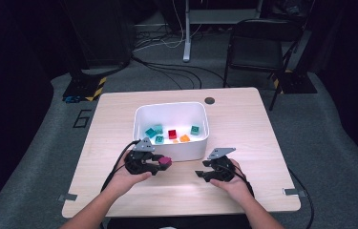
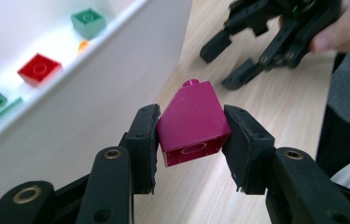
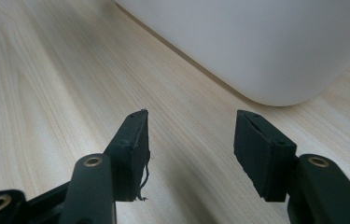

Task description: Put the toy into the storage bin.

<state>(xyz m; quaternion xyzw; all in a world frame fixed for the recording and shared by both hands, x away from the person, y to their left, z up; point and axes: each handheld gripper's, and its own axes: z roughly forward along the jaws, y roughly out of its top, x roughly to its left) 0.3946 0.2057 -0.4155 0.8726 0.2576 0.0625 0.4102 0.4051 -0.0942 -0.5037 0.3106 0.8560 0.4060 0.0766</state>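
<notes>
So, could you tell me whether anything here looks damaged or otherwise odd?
One small thing: in the right gripper view, the right gripper's left pad is frayed, with a thread dangling from its lower edge.

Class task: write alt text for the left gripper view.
The left gripper is shut on a magenta sloped brick above the wooden table, beside a white bin holding red and green bricks. The right gripper hovers open beyond.
</notes>
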